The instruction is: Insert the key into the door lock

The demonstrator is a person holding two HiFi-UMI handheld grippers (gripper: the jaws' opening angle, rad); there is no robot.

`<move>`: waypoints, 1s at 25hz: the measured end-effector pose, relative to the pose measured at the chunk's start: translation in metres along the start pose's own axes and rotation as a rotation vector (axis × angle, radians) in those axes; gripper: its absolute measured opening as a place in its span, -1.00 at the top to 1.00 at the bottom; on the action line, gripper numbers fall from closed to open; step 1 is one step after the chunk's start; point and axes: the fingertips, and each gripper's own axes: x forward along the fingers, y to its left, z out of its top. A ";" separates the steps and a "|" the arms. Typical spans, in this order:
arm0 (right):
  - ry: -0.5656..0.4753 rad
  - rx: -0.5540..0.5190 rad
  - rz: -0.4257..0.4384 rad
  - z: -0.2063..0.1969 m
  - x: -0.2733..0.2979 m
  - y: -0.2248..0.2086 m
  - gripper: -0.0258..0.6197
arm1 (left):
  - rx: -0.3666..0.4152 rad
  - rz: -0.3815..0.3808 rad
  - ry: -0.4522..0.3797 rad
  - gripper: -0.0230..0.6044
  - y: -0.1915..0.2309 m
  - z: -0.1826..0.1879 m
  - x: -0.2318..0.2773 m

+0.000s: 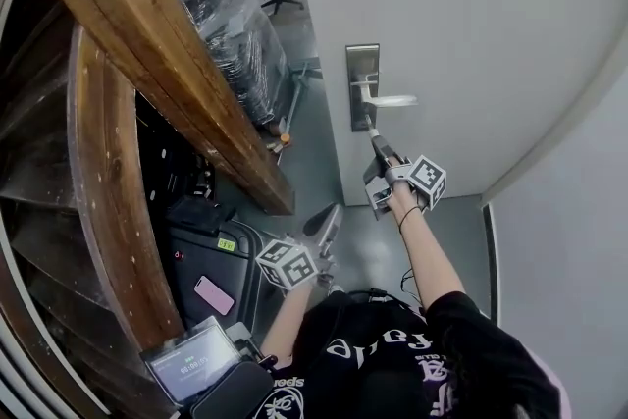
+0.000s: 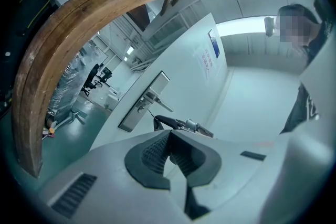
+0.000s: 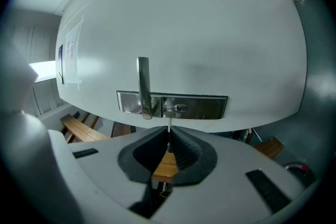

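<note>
Right claw point(image 1: 374, 138): jaws pressed tight on the key, nose up close to the door.
Key point(image 3: 169, 124): thin metal strip, pinched between the right claw's jaws, poking straight out past the tips.
Key tip: right at the lower edge of the lock plate, just short of the keyhole; cannot tell if touching.
Lock plate point(image 3: 173, 106): shiny metal, flat on the door, just ahead of the right claw.
Keyhole point(image 3: 180, 108): small slot in the lock plate, just past the key tip and a little to the right of it.
Door handle point(image 3: 143, 86): silver bar sticking out of the lock plate, beside the keyhole, a bit left of the right claw's tips.
Door point(image 3: 199, 34): white, filling the space ahead of the right claw.
Left claw point(image 1: 334, 211): jaws together with nothing between them, held lower than the right claw and behind it, well apart from the door.
Wooden beam point(image 1: 157, 54): big and brown, off to the left of the left claw.
Pink phone point(image 1: 214, 294): lying flat on a dark case, down to the left of the left claw.
</note>
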 end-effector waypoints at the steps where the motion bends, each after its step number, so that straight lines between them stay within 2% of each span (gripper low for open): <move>1: -0.006 0.007 -0.005 0.001 0.004 -0.003 0.82 | 0.001 -0.002 -0.001 0.91 0.002 0.002 0.001; 12: -0.036 0.077 -0.058 0.007 0.033 -0.026 0.82 | -0.007 0.009 -0.001 0.91 0.026 0.016 0.001; 18: -0.036 0.098 -0.021 0.002 0.037 -0.017 0.82 | -0.016 0.031 -0.025 0.91 0.043 0.029 0.000; 25: -0.036 0.091 -0.025 0.001 0.035 -0.015 0.82 | -0.029 0.037 -0.019 0.91 0.051 0.028 0.005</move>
